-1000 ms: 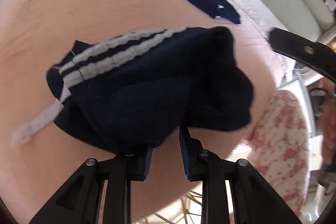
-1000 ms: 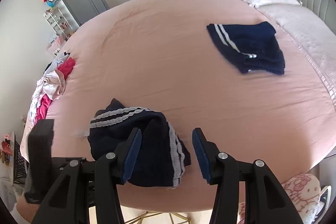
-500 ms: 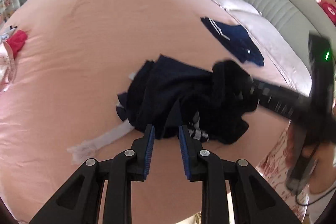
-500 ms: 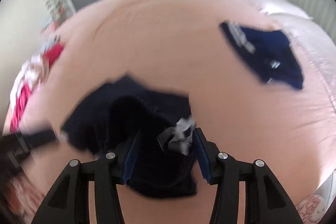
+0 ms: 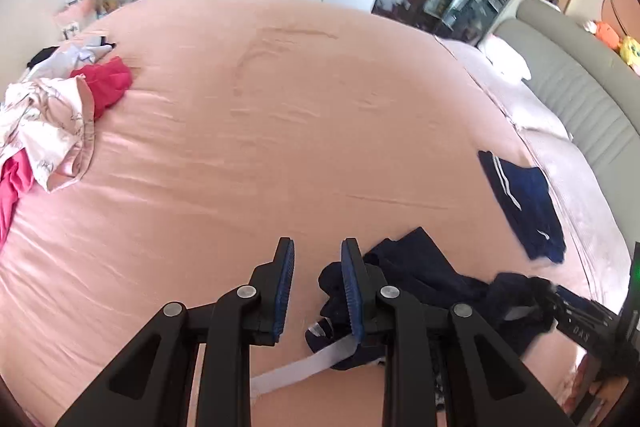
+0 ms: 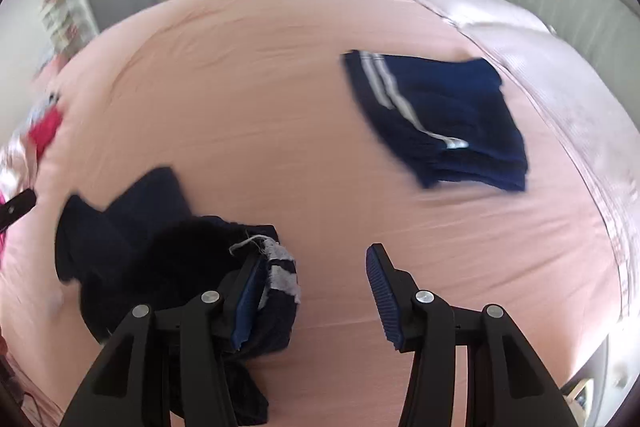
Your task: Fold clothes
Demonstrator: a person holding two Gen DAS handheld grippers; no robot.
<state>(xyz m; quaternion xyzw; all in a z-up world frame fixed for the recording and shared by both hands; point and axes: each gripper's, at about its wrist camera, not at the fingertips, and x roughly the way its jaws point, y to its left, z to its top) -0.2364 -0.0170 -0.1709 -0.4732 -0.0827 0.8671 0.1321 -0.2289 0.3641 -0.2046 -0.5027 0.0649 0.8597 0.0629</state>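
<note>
The left gripper (image 5: 316,287) has its jaws parted around nothing, just left of the crumpled navy shorts (image 5: 420,291). The right gripper (image 6: 316,291) gapes wide, those shorts (image 6: 160,251) bunched against its left finger. Folded navy shorts (image 6: 436,119) lie farther up the pink bed (image 5: 280,131); a clothes pile (image 5: 52,115) lies at its left edge.

a plain salmon-pink bedsheet (image 5: 280,131) carries crumpled navy shorts (image 6: 132,235) with white stripes; beyond them on the sheet, folded navy shorts (image 6: 440,115) with two white stripes; at the sheet's far-left edge, a magenta-and-white floral laundry pile (image 5: 52,115).
</note>
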